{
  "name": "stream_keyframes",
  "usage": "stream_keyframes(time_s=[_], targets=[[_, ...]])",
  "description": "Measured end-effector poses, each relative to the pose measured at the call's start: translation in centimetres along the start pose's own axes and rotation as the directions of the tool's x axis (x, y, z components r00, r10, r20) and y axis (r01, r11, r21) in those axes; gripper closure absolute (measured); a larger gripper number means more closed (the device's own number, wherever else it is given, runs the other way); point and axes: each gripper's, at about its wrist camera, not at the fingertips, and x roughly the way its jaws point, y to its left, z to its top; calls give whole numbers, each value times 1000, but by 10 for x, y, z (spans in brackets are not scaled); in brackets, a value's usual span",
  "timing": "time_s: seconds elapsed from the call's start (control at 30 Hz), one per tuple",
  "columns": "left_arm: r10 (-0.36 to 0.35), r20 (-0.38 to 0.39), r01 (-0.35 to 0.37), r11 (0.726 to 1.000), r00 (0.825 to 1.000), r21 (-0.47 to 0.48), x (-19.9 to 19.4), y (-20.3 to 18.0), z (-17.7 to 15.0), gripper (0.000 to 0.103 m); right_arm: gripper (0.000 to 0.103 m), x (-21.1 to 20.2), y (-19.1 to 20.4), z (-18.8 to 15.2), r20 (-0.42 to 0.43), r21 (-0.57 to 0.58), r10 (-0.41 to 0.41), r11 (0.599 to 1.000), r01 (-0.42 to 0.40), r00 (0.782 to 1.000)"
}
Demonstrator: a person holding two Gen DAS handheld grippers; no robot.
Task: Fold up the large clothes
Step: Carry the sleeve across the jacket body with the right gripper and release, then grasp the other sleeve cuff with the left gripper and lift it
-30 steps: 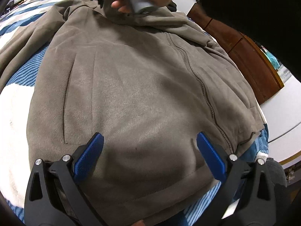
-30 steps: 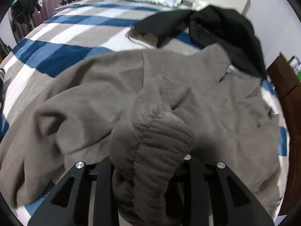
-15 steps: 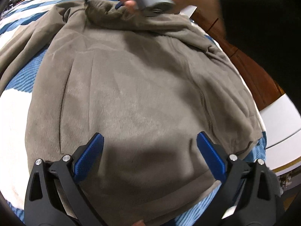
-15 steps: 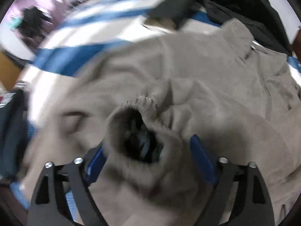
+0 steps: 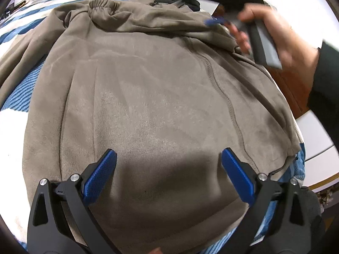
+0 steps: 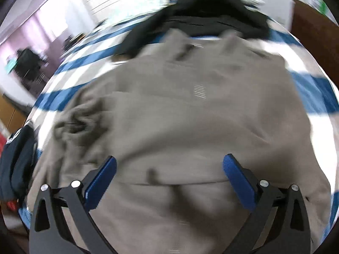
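Observation:
A large grey-brown fleece jacket (image 5: 148,97) lies spread on a blue and white striped bed, its zip seam running down the right half. One sleeve is laid across its top, the ribbed cuff (image 5: 103,6) at the upper left. My left gripper (image 5: 168,169) is open and empty, hovering over the jacket's hem. My right gripper (image 6: 169,173) is open and empty above the jacket (image 6: 180,116); that view is blurred. The right gripper also shows in the left wrist view (image 5: 216,21), held in a hand at the upper right.
A black garment (image 6: 211,10) lies on the bed beyond the jacket's collar. The striped bedding (image 5: 19,89) shows on the left. A brown wooden cabinet (image 5: 294,93) stands to the right of the bed. A dark bag (image 6: 14,160) sits at the left edge.
My right gripper opened and let go of the sleeve cuff, which now lies across the jacket's top. It then swung to the right and back. My left gripper stayed in place.

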Motion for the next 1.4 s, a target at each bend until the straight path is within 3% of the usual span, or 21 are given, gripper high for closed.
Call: stream_keyframes(time_s=[0.17,0.37,0.5,0.57,0.73,0.8,0.87,0.97,1.1,1.17,1.23,1.4], targets=[[9,-5,-9,1000,1000,2,6,0,0,6,5,25,-40,-25,-42,60,30,998,-27,999],[27,-13,-26,999,1000,19,11,-3,-2,6,4,41,-45,-26,-62,56,18,998,-15,998],[5,2,-5,1000,1000,0,12,2,-2,6,4,25,-40,-24,-91,74,7,997,-1,996],[-7,1,7,1000,1000,-18,10,5,0,6,4,2,-32,-35,-62,84,43,996,-37,997],[-30,74,36,995,997,-92,-8,21,7,6,4,-92,14,-122,102,-51,193,981,-189,976],[-26,117,41,991,993,-127,-20,31,8,6,4,-116,30,-172,116,-105,239,968,-227,964],[9,149,13,990,989,-141,-29,38,5,6,4,-127,43,-211,103,-152,237,964,-220,966],[42,201,-3,982,979,-191,-47,55,-1,6,4,-132,67,-240,39,-242,211,950,-195,977],[91,278,-12,962,956,-273,-73,77,-7,6,4,-146,86,-258,76,-266,227,943,-200,971],[138,303,-22,934,943,-358,-82,96,-11,6,4,-146,85,-265,71,-223,276,941,-254,959],[168,299,-8,883,939,-470,-89,122,-16,6,4,-141,89,-279,59,-209,307,934,-289,950],[258,309,25,730,916,-683,-111,178,-36,6,4,-122,105,-292,-3,-320,261,914,-249,965]])
